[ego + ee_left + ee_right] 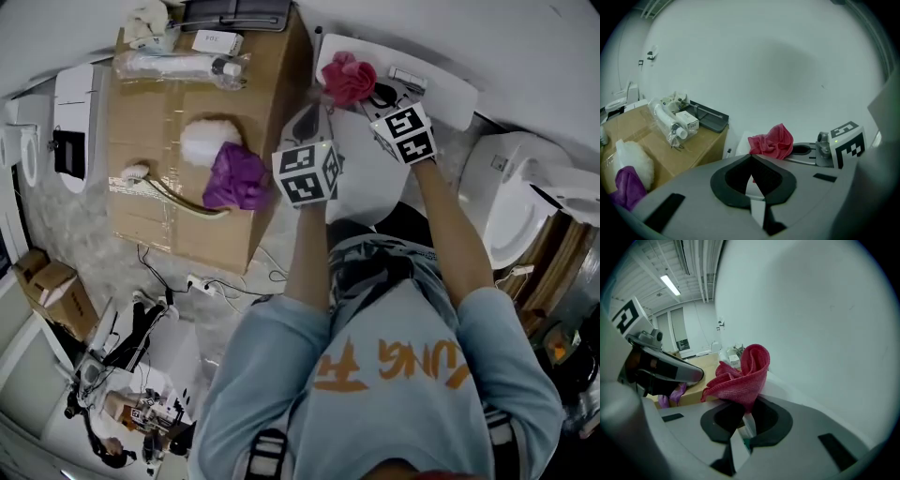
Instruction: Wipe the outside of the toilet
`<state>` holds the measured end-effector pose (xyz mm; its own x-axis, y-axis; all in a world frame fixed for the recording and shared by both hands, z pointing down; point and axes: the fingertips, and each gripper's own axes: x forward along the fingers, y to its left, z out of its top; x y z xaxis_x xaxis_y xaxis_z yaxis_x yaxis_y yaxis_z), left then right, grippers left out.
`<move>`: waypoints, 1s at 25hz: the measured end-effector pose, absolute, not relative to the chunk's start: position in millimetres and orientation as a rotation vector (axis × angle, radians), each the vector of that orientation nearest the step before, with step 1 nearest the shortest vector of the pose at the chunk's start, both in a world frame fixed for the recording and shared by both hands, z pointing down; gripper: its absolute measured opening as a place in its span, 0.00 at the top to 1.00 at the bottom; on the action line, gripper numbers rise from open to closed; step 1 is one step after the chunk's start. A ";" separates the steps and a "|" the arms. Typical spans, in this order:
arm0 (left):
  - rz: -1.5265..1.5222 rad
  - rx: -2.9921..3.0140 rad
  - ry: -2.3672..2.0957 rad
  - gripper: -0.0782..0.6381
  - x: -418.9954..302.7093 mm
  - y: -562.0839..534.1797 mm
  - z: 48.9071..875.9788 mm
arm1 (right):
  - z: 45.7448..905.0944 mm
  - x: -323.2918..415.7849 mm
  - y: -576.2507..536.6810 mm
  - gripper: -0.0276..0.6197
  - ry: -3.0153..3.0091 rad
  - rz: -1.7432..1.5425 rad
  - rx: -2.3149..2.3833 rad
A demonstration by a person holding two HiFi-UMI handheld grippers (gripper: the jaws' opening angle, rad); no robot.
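Right gripper (743,405): clamped on the cloth (740,373); the red bunch stands free beyond the jaws, so fabric rather than the gripper would probably meet the porcelain first
Cloth position: at the left end of the toilet (445,94) tank top, near the wall; contact with the tank cannot be told
Left gripper (751,158): jaws together with nothing between them; it hangs just beside the right gripper above the toilet lid; judged to be the spare tool, held out of the cloth's way
Task stage: judged to be at or near the first pass on the tank; the lid and bowl sides lie below the grippers
Box (141,112): cardboard, taped shut, contents not visible; it stands just beside the toilet and carries the supplies on its top, likely so that they are within reach
On the box: a purple cloth (236,176) touching a white duster (208,141); a bag (173,64); a small carton (216,40); a dark tray (234,14) at the far edge
Bag contents: clear plastic around a white tube-like part with a cap
Tray contents: cannot be told
Carton: closed
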<state>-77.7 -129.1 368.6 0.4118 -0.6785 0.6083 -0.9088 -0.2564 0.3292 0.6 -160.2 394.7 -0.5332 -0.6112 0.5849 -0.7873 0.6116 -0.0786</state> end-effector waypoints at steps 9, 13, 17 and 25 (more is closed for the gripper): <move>0.500 2.066 -1.326 0.86 -61.1 -124.9 368.2 | 395.8 27.4 -145.5 0.86 -2.303 0.479 1.163; 0.501 2.080 -1.315 0.86 -54.1 -119.1 367.2 | 397.2 38.7 -136.9 0.86 -2.283 0.482 1.180; 0.505 2.093 -1.299 0.86 -44.9 -114.0 365.5 | 395.5 50.9 -129.0 0.86 -2.275 0.484 1.201; 0.524 2.125 -1.252 0.86 -19.5 -104.1 363.5 | 395.9 79.9 -110.9 0.86 -2.245 0.510 1.247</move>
